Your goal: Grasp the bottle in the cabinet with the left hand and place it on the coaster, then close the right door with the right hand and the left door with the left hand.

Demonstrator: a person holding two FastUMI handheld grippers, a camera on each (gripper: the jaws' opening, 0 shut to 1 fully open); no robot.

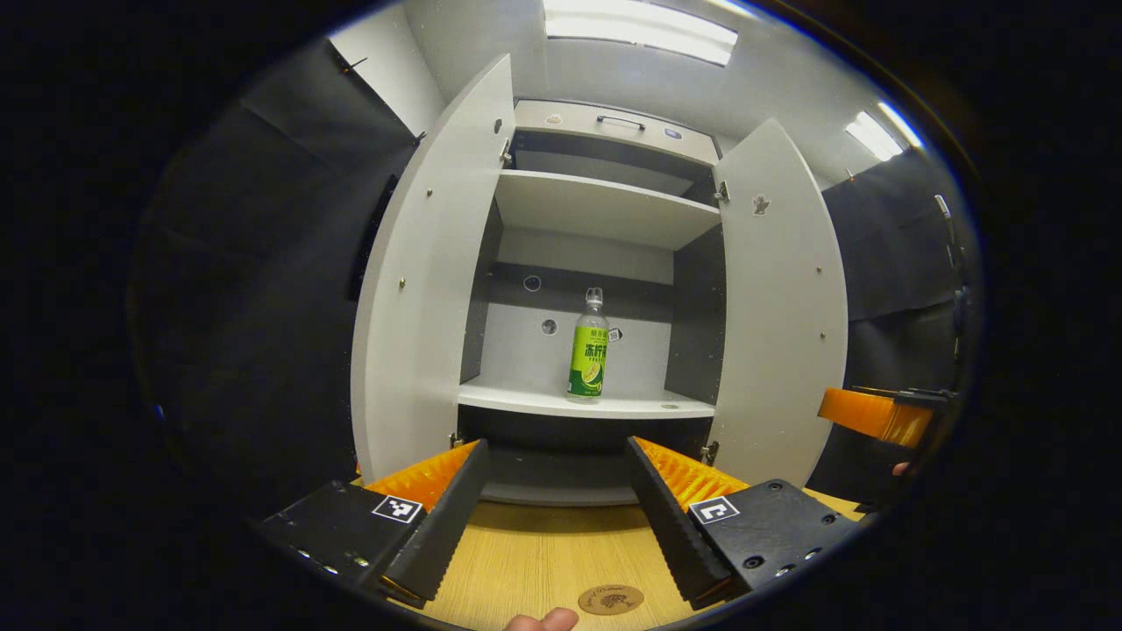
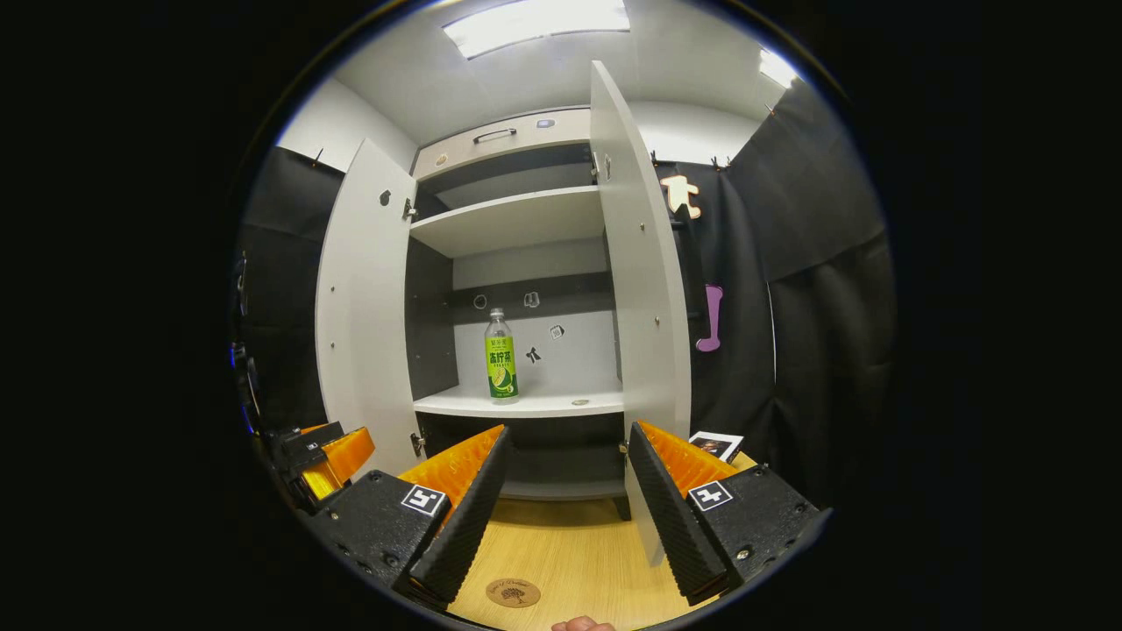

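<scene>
Near the centre of the left gripper view, the bottle (image 1: 589,347) stands upright on the lower shelf (image 1: 535,401) of the cabinet (image 1: 605,210), apart from the shelf's walls. Both doors hang open: the left door (image 1: 429,280) fills the middle left of that frame, the right door (image 1: 780,307) the middle right. At the bottom, the left tool (image 1: 557,513) is spread wide with nothing between its fingers, held over the wooden surface (image 1: 543,552). The round coaster (image 1: 610,599) lies on that surface at the bottom edge, just right of centre. At the right edge of the frame, part of the right tool (image 1: 877,412) shows. In the right gripper view, the right tool (image 2: 565,508) is likewise wide and empty at the bottom, the bottle (image 2: 500,358) sits left of centre on the shelf, and the coaster (image 2: 513,592) lies low between the fingers
</scene>
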